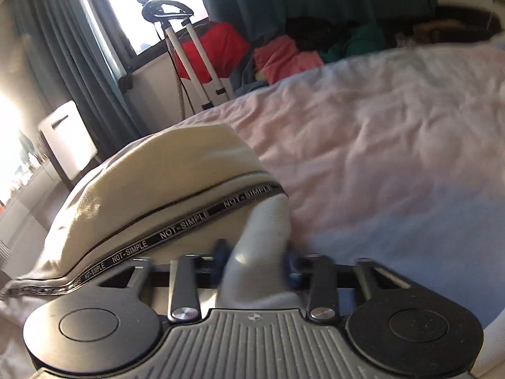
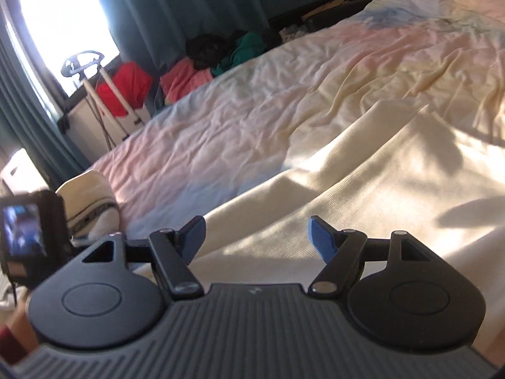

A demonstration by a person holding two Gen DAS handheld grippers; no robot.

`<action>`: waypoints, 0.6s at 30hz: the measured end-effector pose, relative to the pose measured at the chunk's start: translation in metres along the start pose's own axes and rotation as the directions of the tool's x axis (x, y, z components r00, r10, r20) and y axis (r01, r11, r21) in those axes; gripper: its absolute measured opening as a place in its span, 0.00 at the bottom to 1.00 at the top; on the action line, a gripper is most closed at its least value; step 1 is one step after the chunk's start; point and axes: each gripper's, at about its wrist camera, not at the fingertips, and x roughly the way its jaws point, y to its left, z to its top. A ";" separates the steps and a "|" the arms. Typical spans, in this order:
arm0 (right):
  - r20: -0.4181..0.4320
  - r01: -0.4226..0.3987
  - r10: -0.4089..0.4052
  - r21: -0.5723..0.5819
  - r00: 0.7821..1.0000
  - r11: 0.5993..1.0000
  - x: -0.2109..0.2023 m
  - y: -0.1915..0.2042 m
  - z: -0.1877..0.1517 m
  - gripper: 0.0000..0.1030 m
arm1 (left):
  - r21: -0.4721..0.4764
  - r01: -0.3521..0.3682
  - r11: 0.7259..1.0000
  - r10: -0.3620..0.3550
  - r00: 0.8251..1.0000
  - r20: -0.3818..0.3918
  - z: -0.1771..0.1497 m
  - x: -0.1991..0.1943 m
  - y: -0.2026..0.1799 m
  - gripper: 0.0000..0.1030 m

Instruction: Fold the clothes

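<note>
So our cream garment [image 1: 151, 186] with the black "NOT-SIMPLE" trim [image 1: 176, 232] is bunched up at the near left edge of the bed [image 1: 378, 145]. Our left gripper [image 1: 255, 252] is clamped on a fold of it right by the trim, cloth pinched between the blue pads. The rest of the cream fabric [image 2: 363, 189] lies spread on the bedsheet under our right gripper [image 2: 256, 237], whose jaws stand wide apart with nothing pinched between them. Clothes pile [image 2: 202, 63] sits by the curtains.
</note>
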 end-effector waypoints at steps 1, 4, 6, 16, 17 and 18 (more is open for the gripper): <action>-0.005 -0.005 0.005 0.002 1.000 1.000 0.002 0.000 -0.001 0.72 | -0.035 0.025 0.999 -0.024 1.000 0.011 0.003 -0.003 0.011 0.14; -0.016 -0.016 0.017 0.004 1.000 1.000 0.005 0.001 -0.003 0.72 | -0.185 0.076 0.980 -0.060 0.994 0.091 0.009 -0.029 0.069 0.12; -0.023 -0.021 0.021 0.009 1.000 1.000 0.005 0.001 -0.004 0.72 | -0.301 0.067 0.951 -0.022 0.988 0.150 0.006 -0.046 0.113 0.12; -0.022 -0.046 0.045 -0.021 0.999 0.999 0.003 0.008 -0.006 0.72 | -0.522 -0.242 0.818 0.214 0.970 -0.115 -0.080 -0.044 0.259 0.16; -0.021 -0.061 0.061 -0.029 0.998 0.998 0.003 0.010 -0.007 0.72 | -0.537 -0.216 0.816 0.191 0.976 -0.103 -0.087 -0.050 0.265 0.17; -0.022 -0.078 0.077 -0.038 0.997 0.996 0.002 0.013 -0.009 0.72 | -0.547 -0.192 0.815 0.172 0.981 -0.089 -0.093 -0.057 0.270 0.28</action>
